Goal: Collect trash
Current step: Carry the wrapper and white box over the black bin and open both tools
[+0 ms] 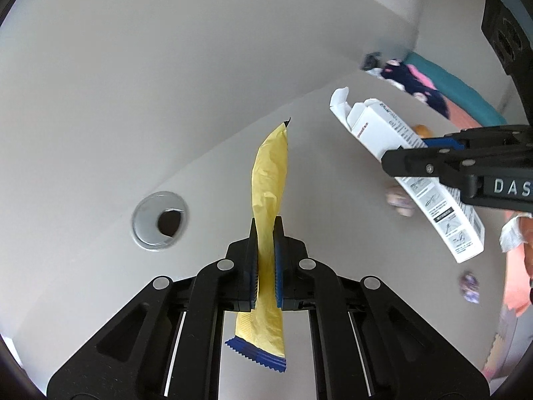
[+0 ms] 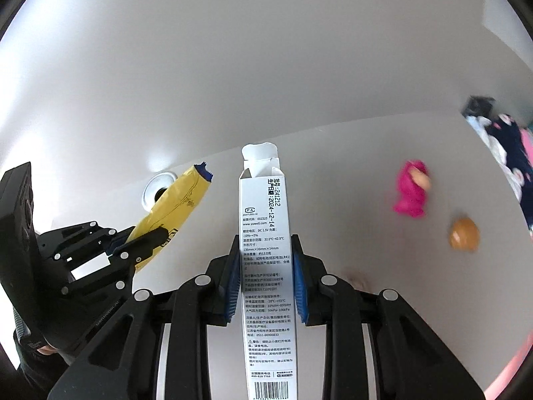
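My left gripper (image 1: 266,230) is shut on a yellow snack wrapper (image 1: 269,173) with blue crimped ends, held upright above the white table (image 1: 319,153). My right gripper (image 2: 266,243) is shut on a long white printed carton (image 2: 265,233) with its top flap open, also held above the table. In the left wrist view the right gripper (image 1: 393,156) enters from the right with the carton (image 1: 399,133). In the right wrist view the left gripper (image 2: 160,233) shows at left with the wrapper (image 2: 176,206).
A round cable grommet (image 1: 160,221) sits in the table near the wall. A pink toy (image 2: 411,191) and a brown round object (image 2: 463,234) lie to the right. Patterned dark cloth (image 2: 513,153) lies at the far right edge.
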The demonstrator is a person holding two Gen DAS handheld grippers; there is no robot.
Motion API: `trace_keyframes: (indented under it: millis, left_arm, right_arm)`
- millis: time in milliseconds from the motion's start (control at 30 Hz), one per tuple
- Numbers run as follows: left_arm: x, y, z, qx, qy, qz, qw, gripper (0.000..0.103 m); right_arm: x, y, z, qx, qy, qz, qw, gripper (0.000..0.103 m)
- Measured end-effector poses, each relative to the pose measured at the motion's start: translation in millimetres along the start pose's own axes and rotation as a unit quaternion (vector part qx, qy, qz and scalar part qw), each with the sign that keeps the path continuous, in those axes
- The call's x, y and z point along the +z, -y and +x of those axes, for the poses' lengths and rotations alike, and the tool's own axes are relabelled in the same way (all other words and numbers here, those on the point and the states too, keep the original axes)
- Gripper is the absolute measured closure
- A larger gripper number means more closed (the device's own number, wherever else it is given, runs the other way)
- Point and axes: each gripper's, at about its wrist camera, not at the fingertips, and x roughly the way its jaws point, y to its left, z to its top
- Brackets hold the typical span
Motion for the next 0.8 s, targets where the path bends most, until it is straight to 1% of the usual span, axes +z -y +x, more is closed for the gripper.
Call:
trace_keyframes:
  millis: [133, 233, 333, 367, 467, 567, 800]
  left_arm:
    - [-7, 28, -24, -0.01, 0.01, 0.024, 0.9996, 0.096]
    - [-14, 52, -39, -0.02, 0.015, 0.042, 0.9988, 0.096]
    - [-21, 82, -52, -0.032, 0.021, 0.061, 0.9974, 0.096]
    - [-22, 89, -54, -0.035, 0.021, 0.065, 0.997, 0.096]
    - [-22, 133, -50, -0.046, 0.021, 0.085, 0.9951, 0.096]
    - [-31, 164, -56, -0.058, 0.021, 0.106, 0.9925, 0.096]
    - [-45, 248, -58, -0.089, 0.017, 0.166, 0.982, 0.096]
  right_arm:
    - [-28, 14, -34, -0.009, 0.02, 0.018, 1.0, 0.074]
    - [-44, 10, -46, -0.016, 0.036, 0.031, 0.999, 0.074]
    - [-68, 24, -68, -0.02, 0.048, 0.043, 0.998, 0.074]
    - [-77, 30, -78, -0.023, 0.052, 0.047, 0.997, 0.074]
    - [-102, 42, -98, -0.03, 0.064, 0.063, 0.995, 0.074]
    - [-128, 59, -120, -0.038, 0.076, 0.078, 0.993, 0.074]
    - [-182, 100, -164, -0.063, 0.097, 0.121, 0.986, 0.074]
